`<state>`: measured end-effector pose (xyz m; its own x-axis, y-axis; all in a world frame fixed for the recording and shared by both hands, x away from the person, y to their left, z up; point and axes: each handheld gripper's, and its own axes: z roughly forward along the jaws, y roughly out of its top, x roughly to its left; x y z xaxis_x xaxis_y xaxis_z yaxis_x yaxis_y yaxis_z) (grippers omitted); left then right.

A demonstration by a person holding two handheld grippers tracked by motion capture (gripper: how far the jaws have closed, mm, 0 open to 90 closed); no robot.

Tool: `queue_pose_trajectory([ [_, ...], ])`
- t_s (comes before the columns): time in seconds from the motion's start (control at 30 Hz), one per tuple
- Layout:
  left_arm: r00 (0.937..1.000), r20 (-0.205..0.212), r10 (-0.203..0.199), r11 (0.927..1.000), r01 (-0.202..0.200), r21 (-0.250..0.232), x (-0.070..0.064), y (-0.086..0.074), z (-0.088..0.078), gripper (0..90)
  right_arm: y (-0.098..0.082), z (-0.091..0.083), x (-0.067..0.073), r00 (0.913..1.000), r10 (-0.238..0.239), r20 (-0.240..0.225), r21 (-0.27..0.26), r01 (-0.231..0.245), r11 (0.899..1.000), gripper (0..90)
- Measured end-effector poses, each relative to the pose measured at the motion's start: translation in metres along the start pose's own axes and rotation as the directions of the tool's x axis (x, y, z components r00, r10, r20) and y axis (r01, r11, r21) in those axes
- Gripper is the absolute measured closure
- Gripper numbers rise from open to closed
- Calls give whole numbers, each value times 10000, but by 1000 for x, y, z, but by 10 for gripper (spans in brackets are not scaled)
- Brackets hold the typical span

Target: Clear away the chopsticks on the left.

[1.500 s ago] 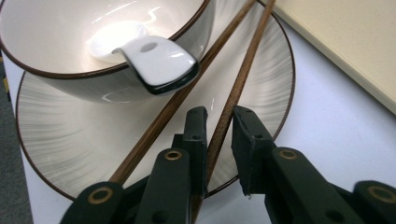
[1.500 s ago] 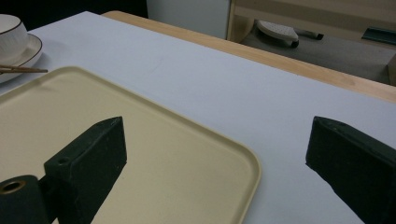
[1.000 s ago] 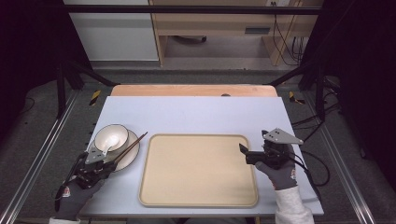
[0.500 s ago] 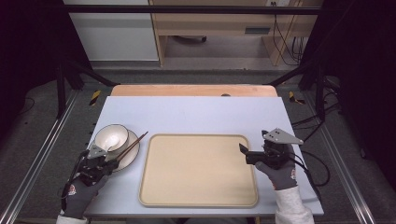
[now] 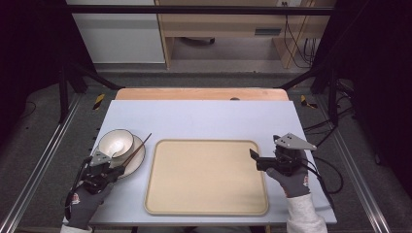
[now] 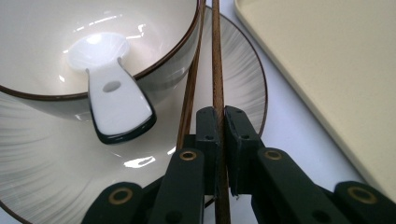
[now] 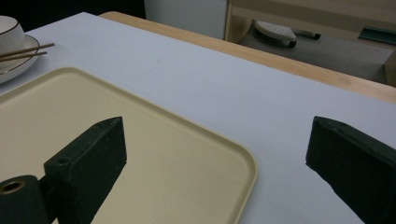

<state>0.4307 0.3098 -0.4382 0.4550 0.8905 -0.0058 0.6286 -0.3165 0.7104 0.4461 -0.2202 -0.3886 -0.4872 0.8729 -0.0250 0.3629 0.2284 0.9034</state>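
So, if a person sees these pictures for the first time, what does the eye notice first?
Probably the large beige tray in the middle of the pale table. Next, at the left, the white bowl with a spoon on a plate, where the left gripper is shut on one of two chopsticks. The right gripper waits open at the tray's right edge.

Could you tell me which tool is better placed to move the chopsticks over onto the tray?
Left. The left tool is already shut on one chopstick lying across the plate. The right tool is open at the tray's far edge, away from them.
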Motion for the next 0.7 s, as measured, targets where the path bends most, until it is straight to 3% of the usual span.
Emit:
queue_pose_trajectory([
  [0.33, 9984, -166, -532, 9955, 517, -788, -19, 5, -10, 844, 1, -4, -2, 9999, 91, 98, -132, -90, 9999, 41],
  [0.7, 9955, -461, -828, 9860, 751, -1488, -58, 13, -11, 844, 3, -10, -5, 9997, 176, 140, -328, -172, 9993, 38],
])
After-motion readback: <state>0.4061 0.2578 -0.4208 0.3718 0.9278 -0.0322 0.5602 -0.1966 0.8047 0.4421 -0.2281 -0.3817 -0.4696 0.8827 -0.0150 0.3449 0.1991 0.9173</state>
